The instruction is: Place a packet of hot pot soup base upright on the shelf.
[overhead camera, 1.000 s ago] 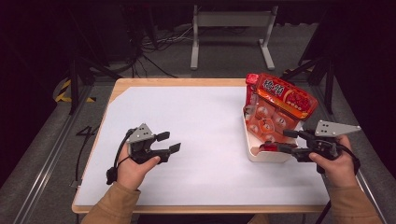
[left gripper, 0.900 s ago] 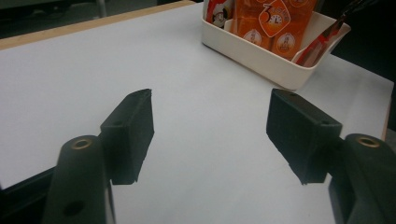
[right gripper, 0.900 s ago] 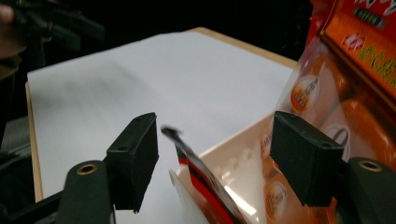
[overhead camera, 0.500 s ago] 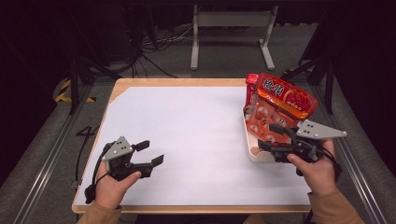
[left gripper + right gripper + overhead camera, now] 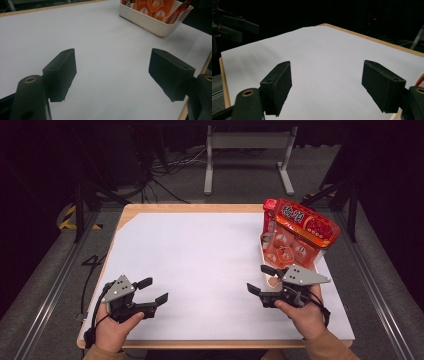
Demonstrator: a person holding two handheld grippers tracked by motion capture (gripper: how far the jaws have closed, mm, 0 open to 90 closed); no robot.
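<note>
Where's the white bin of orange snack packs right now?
In the high view the white bin sits at the table's right edge, just beyond the open right gripper. In the left gripper view it is at the top right.

Dark lab: floor cables, rails

Matt white paper sheet (wood table); glossy packets.

High view: above near edge, facing forward and down over table. Gripper views: low, close over white sheet; left one faces tray, also in high view.
</note>
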